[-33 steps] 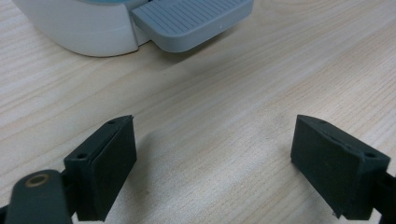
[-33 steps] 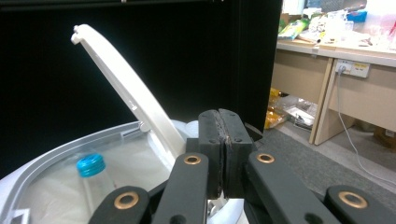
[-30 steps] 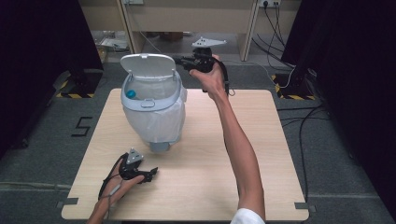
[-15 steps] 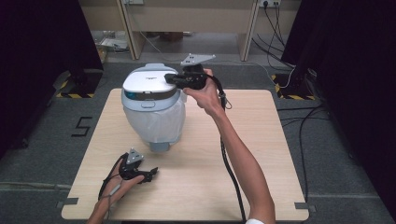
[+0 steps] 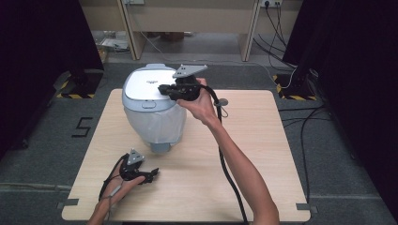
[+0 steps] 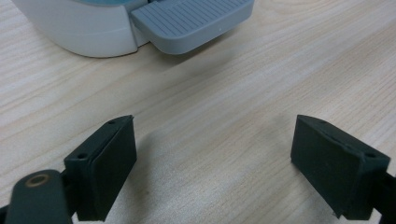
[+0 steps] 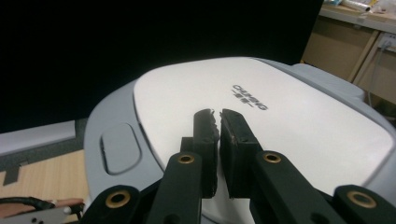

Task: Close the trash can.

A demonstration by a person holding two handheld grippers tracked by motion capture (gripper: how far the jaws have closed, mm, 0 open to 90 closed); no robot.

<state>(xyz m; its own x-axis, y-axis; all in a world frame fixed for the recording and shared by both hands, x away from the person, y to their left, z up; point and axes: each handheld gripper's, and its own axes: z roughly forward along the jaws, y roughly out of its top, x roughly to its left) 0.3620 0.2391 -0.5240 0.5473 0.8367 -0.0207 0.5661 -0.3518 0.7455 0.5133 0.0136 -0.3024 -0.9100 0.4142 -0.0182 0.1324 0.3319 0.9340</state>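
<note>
While your right gripper [image 5: 165, 89], its jaws nearly together and holding nothing, sits on the white lid [image 5: 148, 82] of the round grey bin [image 5: 155, 119] on the table [image 5: 263, 154], press down to click it. Your left gripper [image 5: 149, 174] rests wide open and empty.

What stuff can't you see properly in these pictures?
- Inside of the bin: its shut lid covers it in every view.
- Pedal: the left gripper view's top edge cuts it off.
- Lid lettering: too small to read.
</note>
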